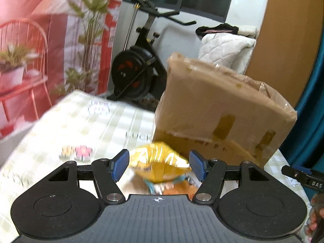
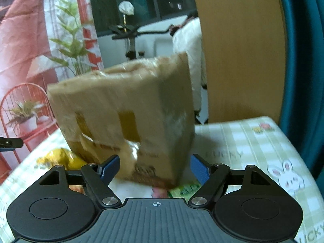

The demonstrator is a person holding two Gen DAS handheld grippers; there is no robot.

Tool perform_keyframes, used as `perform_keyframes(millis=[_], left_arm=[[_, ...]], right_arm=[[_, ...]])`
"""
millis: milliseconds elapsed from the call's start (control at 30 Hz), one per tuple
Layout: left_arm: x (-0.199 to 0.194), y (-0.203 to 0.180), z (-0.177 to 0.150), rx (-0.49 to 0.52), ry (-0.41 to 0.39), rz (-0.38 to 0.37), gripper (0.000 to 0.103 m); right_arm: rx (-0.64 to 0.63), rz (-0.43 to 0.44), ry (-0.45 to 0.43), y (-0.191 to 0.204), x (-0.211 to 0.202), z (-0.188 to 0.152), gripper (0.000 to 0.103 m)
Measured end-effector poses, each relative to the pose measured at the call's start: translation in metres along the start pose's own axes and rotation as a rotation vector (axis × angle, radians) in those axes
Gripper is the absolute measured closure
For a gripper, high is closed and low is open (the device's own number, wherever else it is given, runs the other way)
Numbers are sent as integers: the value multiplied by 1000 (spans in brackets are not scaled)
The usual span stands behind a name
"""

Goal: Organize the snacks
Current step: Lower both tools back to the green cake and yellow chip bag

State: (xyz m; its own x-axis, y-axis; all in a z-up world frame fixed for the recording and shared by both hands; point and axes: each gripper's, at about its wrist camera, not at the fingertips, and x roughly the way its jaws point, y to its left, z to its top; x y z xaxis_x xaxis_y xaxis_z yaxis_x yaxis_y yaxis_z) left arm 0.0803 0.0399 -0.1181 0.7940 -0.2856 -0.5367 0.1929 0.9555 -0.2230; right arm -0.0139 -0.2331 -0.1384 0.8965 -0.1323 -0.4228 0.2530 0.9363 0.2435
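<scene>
Currently: snacks loose on bench, box waiting.

Left hand-held gripper (image 1: 159, 165) half open, nothing clamped; yellow snack bag (image 1: 160, 162) lies between its pads on the bench (image 1: 81, 117), at 6 o'clock of the cardboard box (image 1: 218, 109). Right hand-held gripper (image 2: 155, 168) likewise half open and empty, facing the box; green packet (image 2: 186, 188) below. Step judged: reaching for pickup. Next: close on the bag, lift it boxward.
</scene>
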Motion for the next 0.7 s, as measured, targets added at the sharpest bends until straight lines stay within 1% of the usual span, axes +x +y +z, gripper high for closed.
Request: perform_keyframes(millis=[133,267,333,400,467,600,700], left_arm=[[7,4,-18,-15,58,14,36],[13,9,-29,-29,91,15,36],[16,9,-30,-34,99,10,36],[18,8,-30,-35,95,-3,35],[21,4,-31,-27,98,-11,35],[29,-6,-36,-11,110,-13,35],[32,-8,-37,-7,120,-16,35]], right_arm=[[-1,-13,43,-8,7,-22,31],[-15,-7,99,-15,23,-37,32],[-25,-10,137,-22,37,-39,33],[-41,-38,161,-28,50,-40,32],[-18,-47,176,-34,60,-39,32],[44,-27,212,-36,75,-43,32],[94,-59,219,-39,87,-43,31]])
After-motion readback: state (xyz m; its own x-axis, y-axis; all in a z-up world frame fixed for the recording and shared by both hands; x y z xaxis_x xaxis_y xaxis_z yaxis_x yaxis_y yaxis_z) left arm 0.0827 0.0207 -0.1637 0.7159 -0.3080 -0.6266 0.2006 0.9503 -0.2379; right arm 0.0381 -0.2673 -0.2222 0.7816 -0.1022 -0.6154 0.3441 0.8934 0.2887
